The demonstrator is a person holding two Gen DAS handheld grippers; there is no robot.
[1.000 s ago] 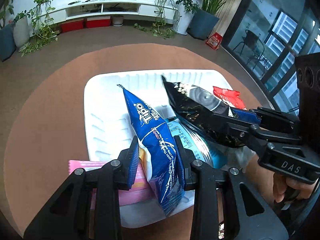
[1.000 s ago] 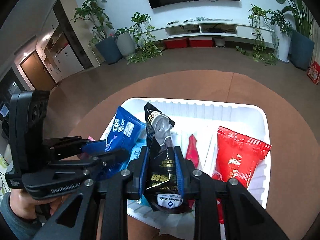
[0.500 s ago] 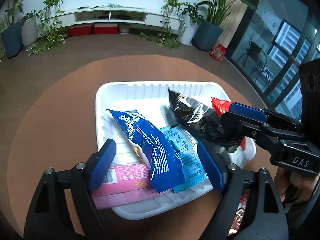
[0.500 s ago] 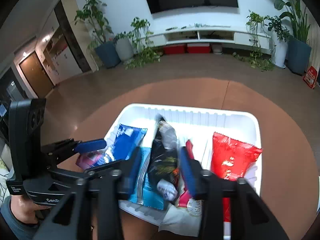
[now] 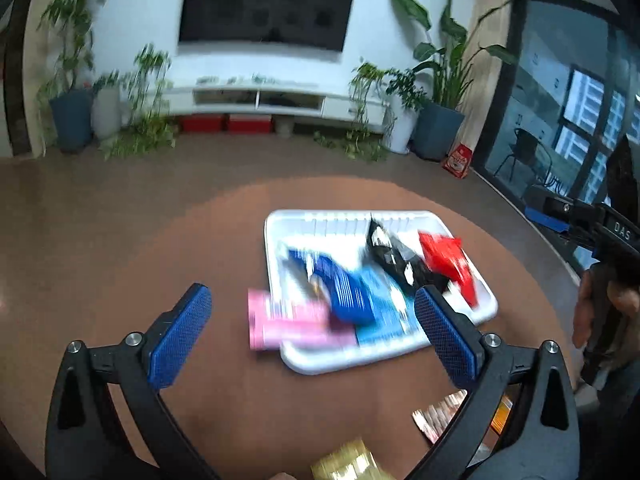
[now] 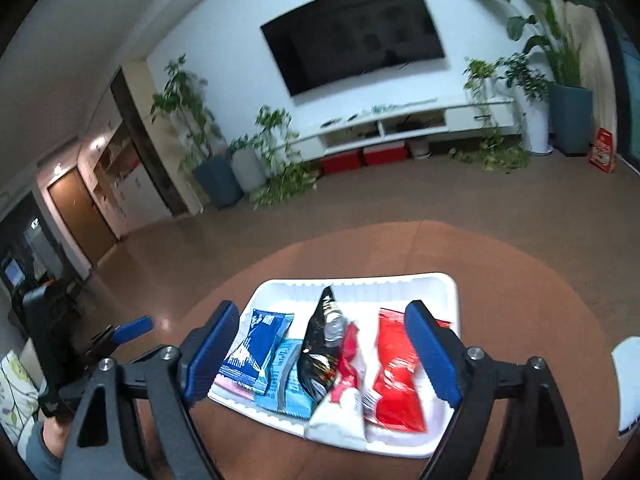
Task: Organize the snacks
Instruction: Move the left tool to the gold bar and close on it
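A white tray sits on the round brown table and holds snack packets side by side: a dark blue one, a light blue one, a black one, a red one and a red and white one. A pink packet hangs over the tray's near left edge. My left gripper is open and empty, raised short of the tray. My right gripper is open and empty above the tray's near side.
A gold packet and a copper-coloured packet lie on the table near the left gripper. A white object lies at the table's right edge. Potted plants and a low TV shelf stand beyond the table.
Both grippers opened, let go of the dark blue and black packets, and pulled back and up. Both packets now lie flat in the tray.
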